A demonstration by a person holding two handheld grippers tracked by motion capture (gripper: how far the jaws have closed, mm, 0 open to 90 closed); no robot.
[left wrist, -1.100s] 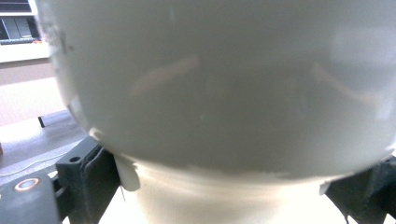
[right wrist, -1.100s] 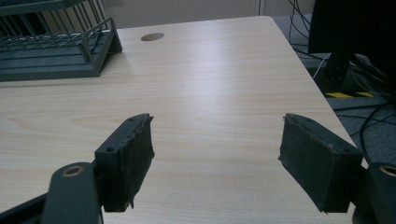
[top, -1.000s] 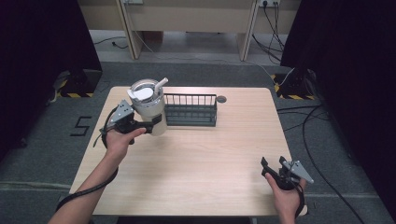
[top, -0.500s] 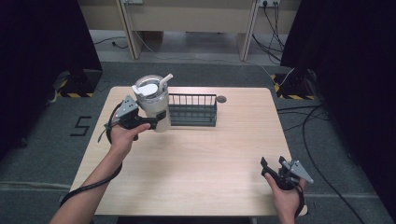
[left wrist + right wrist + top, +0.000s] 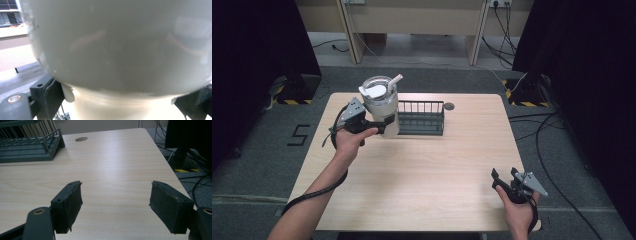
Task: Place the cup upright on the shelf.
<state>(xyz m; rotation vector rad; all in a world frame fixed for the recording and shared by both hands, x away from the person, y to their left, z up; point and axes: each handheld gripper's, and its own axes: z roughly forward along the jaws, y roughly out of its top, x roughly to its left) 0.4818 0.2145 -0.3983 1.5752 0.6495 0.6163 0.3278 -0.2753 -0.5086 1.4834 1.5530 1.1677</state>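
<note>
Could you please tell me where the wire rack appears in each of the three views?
High view: the wire rack stands at the table's far edge, right of the tumbler.
Left gripper view: the tumbler blocks it.
Right gripper view: upper left corner.
Shared landmark: the round table hole beside the rack.

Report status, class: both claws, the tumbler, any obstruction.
Left claw shut on white tumbler, tumbler beside wire rack's left end. Right claw open, holding nothing, at the table's near right corner. Nothing between them.

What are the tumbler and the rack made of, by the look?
Tumbler: pale, smooth, soft sheen with blurred reflections in the left gripper view; probably coated metal or plastic, can't say which. Rack: thin dark parallel bars on a frame, likely coated wire, matte.
</note>
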